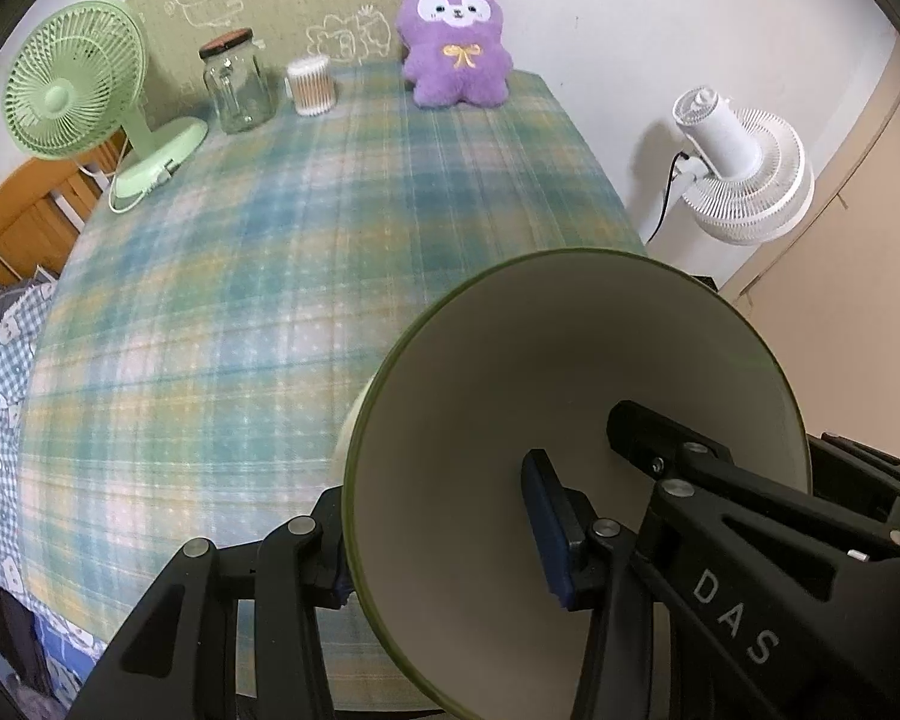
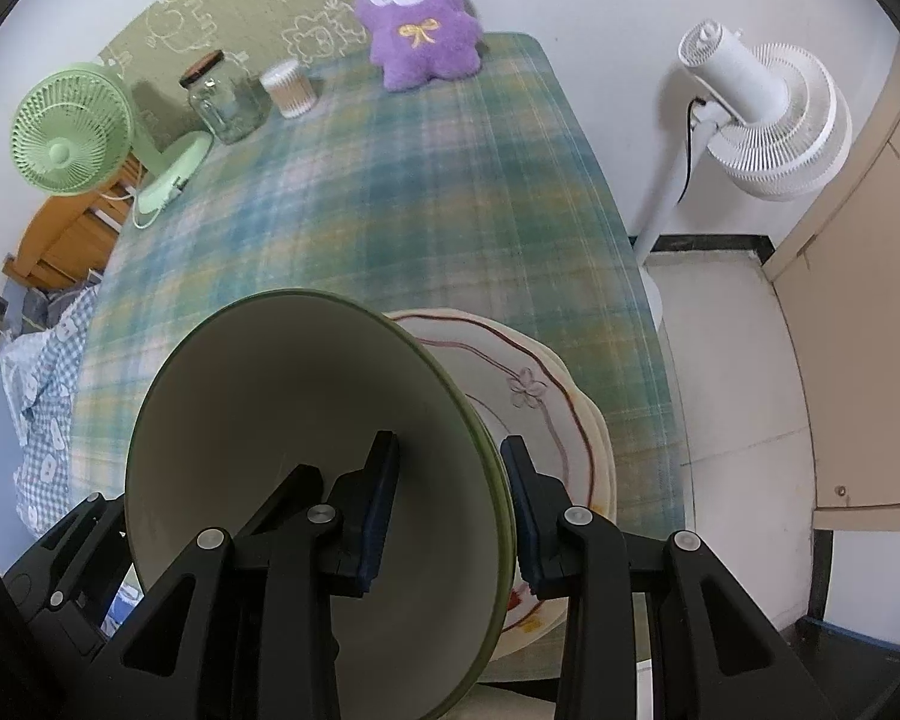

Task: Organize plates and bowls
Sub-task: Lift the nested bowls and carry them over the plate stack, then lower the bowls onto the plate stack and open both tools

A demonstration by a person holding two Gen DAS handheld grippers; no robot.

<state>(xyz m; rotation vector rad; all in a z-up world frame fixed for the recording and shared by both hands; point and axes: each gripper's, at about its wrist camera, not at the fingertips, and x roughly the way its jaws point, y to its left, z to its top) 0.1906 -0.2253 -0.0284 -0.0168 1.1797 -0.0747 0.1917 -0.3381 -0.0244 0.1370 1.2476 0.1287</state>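
Note:
A green-rimmed bowl with a cream inside (image 1: 510, 408) is held tilted above the near right part of the table. My left gripper (image 1: 444, 546) is shut on its wall, one pad inside and one outside. The same bowl shows in the right wrist view (image 2: 294, 420), where my right gripper (image 2: 450, 516) is shut on its opposite wall. Under and right of the bowl lies a stack of cream plates with a red scalloped line and a flower (image 2: 540, 396). The bowl hides much of the plates.
The table wears a green-blue plaid cloth (image 1: 270, 276). At its far end stand a green desk fan (image 1: 72, 90), a glass jar (image 1: 237, 84), a cotton swab tub (image 1: 312, 84) and a purple plush toy (image 1: 456, 42). A white floor fan (image 2: 762, 114) stands right of the table.

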